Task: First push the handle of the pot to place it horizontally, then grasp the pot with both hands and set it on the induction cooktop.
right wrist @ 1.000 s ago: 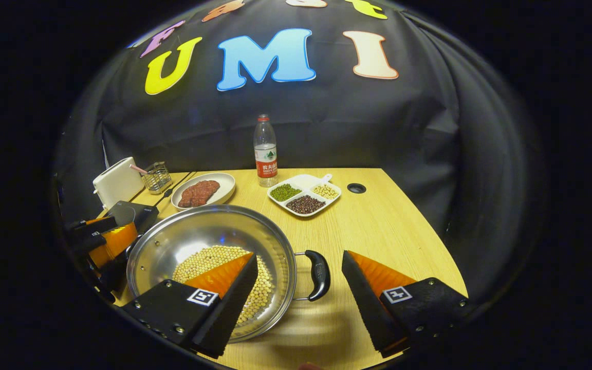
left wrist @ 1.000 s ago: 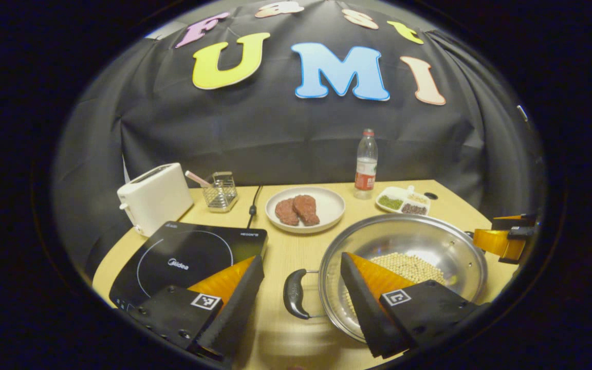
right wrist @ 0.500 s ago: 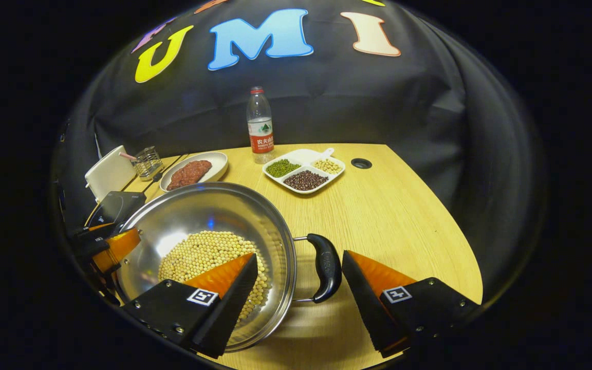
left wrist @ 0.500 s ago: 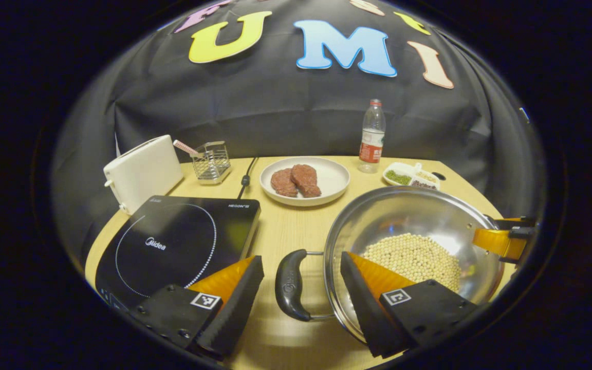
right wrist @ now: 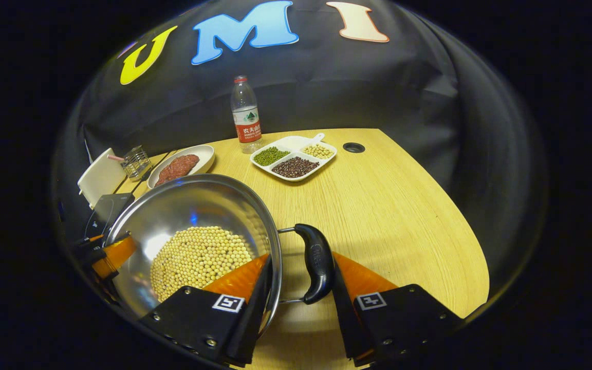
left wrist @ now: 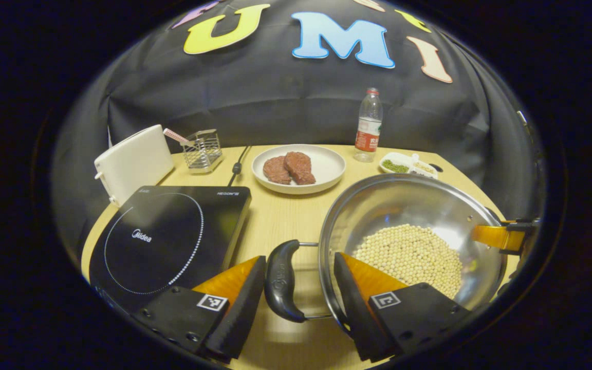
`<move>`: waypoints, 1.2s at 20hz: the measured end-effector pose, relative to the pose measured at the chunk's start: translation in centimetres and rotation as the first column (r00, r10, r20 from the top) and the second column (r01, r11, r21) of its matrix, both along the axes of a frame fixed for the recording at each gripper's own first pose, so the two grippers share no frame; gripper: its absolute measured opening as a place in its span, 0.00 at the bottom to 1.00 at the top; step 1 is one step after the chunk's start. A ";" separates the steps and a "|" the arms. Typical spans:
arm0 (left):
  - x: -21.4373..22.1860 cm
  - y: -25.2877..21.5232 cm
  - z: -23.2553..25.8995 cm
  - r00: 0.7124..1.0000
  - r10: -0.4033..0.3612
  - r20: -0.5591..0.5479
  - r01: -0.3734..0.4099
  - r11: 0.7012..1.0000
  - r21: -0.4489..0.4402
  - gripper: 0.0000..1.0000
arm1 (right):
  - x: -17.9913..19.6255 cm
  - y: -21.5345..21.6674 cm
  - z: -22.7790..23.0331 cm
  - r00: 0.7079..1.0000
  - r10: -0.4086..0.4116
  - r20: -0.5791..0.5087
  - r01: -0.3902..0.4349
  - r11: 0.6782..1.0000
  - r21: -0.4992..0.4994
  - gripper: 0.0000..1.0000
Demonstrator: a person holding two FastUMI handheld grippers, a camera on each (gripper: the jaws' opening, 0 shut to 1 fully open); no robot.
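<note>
Left gripper point(left wrist: 298, 303): its two fingers stand at a medium gap around the pot's near black handle point(left wrist: 279, 281). The left finger point(left wrist: 239, 303) sits just beside the handle's outer face, apparently touching it. The right finger point(left wrist: 350, 303) reaches over the pot's rim on the inner side. Whether both press on it cannot be told.

Right gripper point(right wrist: 298, 303): its fingers are drawn narrow around the pot's other black handle point(right wrist: 316, 262). The right finger point(right wrist: 342, 303) lies against the handle's outer face; the left finger point(right wrist: 260, 303) lies against the pot's wall at the rim. A firm clamp cannot be confirmed.

Gripper poses: each points forward and slightly down at its own side of the pot. The left gripper view also shows the right gripper's orange finger point(left wrist: 496, 236) at the pot's far rim.

Pot point(left wrist: 409, 216): a steel pot holding pale beans point(left wrist: 409, 254), on the wooden table point(right wrist: 393, 205) just to the right of the induction cooktop point(left wrist: 167, 231), not on it. Both handles lie level.

Behind the pot: a plate of meat point(left wrist: 298, 167), a water bottle point(left wrist: 368, 126) and a divided dish of beans point(right wrist: 293, 156).

Behind the cooktop: a white toaster point(left wrist: 134, 162) and a wire holder point(left wrist: 202, 149).
</note>
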State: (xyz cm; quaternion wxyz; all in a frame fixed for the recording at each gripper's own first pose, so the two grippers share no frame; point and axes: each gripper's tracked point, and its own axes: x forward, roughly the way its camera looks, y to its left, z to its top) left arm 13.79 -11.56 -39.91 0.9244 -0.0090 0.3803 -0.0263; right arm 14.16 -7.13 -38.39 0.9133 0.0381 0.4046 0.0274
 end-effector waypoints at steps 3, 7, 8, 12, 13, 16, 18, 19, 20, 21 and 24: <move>0.4 0.2 -0.1 1.000 0.001 0.004 -0.001 1.000 0.013 0.78 | -0.2 -0.1 0.3 1.000 0.006 -0.011 -0.006 1.000 -0.017 0.58; 0.7 0.3 0.1 1.000 0.008 0.017 -0.008 1.000 0.017 0.72 | -0.3 0.1 0.2 1.000 0.015 -0.011 -0.015 0.999 -0.052 0.53; 0.7 0.3 0.2 1.000 0.008 0.017 -0.009 1.000 0.017 0.72 | -0.4 0.0 0.3 1.000 0.018 -0.009 -0.019 0.998 -0.063 0.53; 0.8 0.9 1.4 0.999 0.013 0.043 -0.013 1.000 0.013 0.70 | -0.3 0.4 2.0 1.000 0.025 0.012 -0.024 0.997 -0.072 0.53; 0.6 1.2 2.1 0.999 0.015 0.049 -0.015 1.000 0.013 0.69 | -0.3 0.6 2.7 1.000 0.027 0.017 -0.025 0.997 -0.073 0.53; 0.7 2.3 4.0 0.998 0.024 0.065 -0.024 1.000 0.005 0.72 | -0.4 1.7 4.6 0.999 0.028 0.036 -0.025 0.997 -0.074 0.53; 0.5 3.6 4.8 0.997 0.028 0.071 -0.028 1.000 0.002 0.72 | -0.6 2.8 5.6 0.999 0.028 0.043 -0.025 0.997 -0.074 0.53; 0.4 4.2 5.2 0.997 0.031 0.075 -0.031 1.000 0.001 0.71 | -0.8 3.4 6.1 0.998 0.028 0.047 -0.025 0.997 -0.073 0.53; 0.3 4.9 5.7 0.996 0.031 0.079 -0.032 0.999 0.004 0.68 | -1.0 4.0 6.4 0.998 0.029 0.050 -0.025 0.997 -0.071 0.53; 0.2 5.7 6.1 0.996 0.032 0.082 -0.032 0.999 0.010 0.67 | -1.2 4.6 6.8 0.998 0.029 0.052 -0.025 0.997 -0.068 0.53; -0.3 8.2 7.2 0.995 0.038 0.092 -0.040 0.999 0.021 0.72 | -1.7 6.9 7.6 0.998 0.033 0.059 -0.030 0.998 -0.055 0.53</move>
